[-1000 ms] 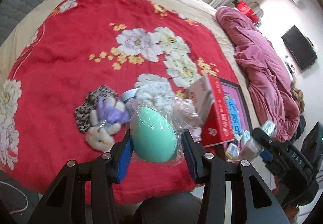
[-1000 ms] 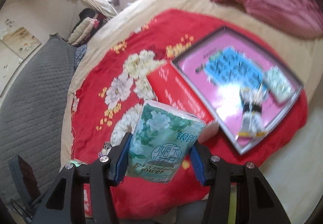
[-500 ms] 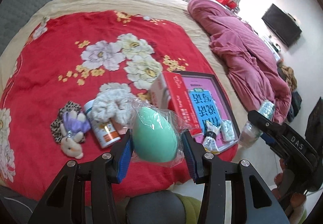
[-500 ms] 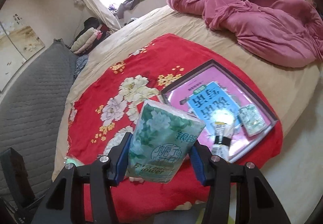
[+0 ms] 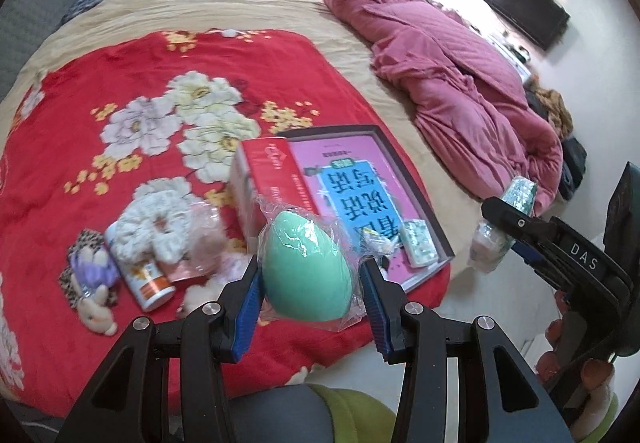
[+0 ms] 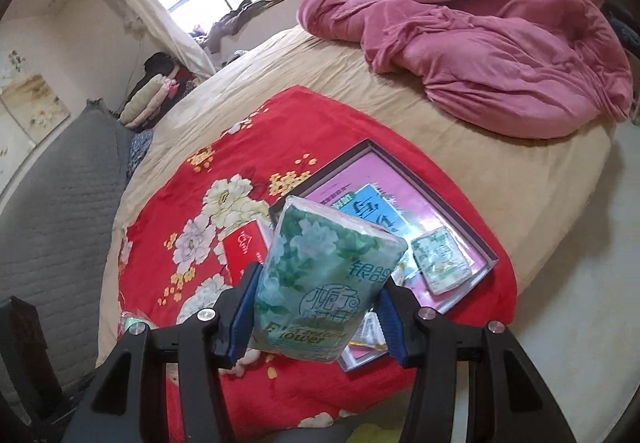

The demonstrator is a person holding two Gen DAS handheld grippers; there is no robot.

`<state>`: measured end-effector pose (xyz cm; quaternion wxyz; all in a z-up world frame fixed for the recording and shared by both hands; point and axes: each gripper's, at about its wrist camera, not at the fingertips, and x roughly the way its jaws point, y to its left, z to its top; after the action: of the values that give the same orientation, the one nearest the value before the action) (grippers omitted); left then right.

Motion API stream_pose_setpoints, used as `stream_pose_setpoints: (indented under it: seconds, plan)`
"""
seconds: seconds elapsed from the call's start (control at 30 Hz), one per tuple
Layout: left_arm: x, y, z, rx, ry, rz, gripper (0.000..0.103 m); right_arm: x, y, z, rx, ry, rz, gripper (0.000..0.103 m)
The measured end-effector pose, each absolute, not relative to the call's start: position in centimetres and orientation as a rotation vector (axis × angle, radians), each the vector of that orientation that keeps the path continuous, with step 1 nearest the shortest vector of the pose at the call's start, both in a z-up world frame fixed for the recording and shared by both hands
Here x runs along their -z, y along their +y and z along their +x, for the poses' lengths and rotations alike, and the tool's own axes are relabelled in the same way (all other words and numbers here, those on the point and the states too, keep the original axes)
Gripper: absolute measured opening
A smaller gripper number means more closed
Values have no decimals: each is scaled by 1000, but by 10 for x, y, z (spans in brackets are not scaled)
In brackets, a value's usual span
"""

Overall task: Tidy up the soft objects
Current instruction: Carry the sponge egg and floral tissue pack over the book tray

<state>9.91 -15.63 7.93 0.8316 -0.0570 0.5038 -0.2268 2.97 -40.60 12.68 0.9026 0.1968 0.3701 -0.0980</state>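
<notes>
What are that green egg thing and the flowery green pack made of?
The green egg looks like matte soft foam, probably a makeup sponge, inside a crinkly clear plastic bag with glints. The flowery pack looks like soft tissue paper in glossy printed plastic film.

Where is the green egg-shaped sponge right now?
In the left wrist view, the green egg-shaped sponge, in clear wrap, is clamped in the left tool, raised over the red blanket's near edge, near the red box.

The tissue pack (image 6: 320,283) hides most of the red box (image 6: 244,247) and the tray's (image 6: 452,211) near-left corner. In the left wrist view the bagged green sponge (image 5: 306,267) covers the tray's near edge. The blanket's (image 5: 80,91) left side is cut off by the picture's edge, and the scrunchies (image 5: 156,223) near its front edge are blurred.
</notes>
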Motion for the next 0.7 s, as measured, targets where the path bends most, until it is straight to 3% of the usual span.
stream_pose_setpoints:
  seconds: [0.7]
  plan:
    - [-37,-265,132,574,1172,72,48,-96,-469,39,280,827,448,54]
